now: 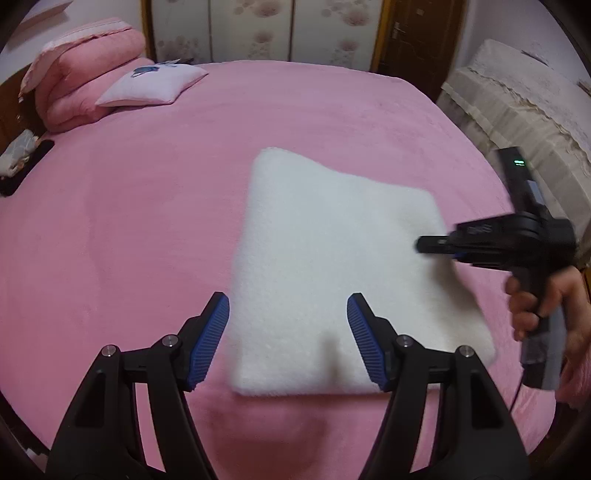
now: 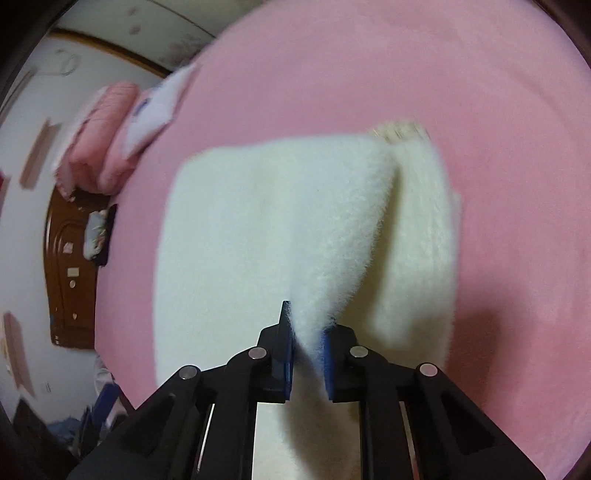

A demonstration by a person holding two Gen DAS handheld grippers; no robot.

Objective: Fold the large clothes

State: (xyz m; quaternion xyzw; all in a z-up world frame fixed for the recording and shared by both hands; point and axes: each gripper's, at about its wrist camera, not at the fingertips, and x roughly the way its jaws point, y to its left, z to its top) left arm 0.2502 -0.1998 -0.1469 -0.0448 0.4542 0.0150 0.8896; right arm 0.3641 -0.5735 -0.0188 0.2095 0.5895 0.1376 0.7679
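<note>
A white fleecy garment [image 1: 332, 258] lies folded into a rough square on the pink bed [image 1: 147, 221]. My left gripper [image 1: 288, 317] hovers over the garment's near left edge, open, with nothing between its blue pads [image 1: 210, 332]. A hand holds my right gripper [image 1: 424, 245] at the garment's right edge. In the right wrist view that right gripper [image 2: 308, 334] is shut on a pinch of the white garment [image 2: 258, 221]. The fabric rises from the flat part into a ridge that runs up to its pads.
A folded pink quilt [image 1: 81, 74] and a pale cushion [image 1: 151, 86] lie at the bed's far left corner. Beige covered furniture [image 1: 517, 110] stands beyond the right edge. Patterned doors [image 1: 258, 29] close the back. A brown headboard [image 2: 70, 277] shows in the right wrist view.
</note>
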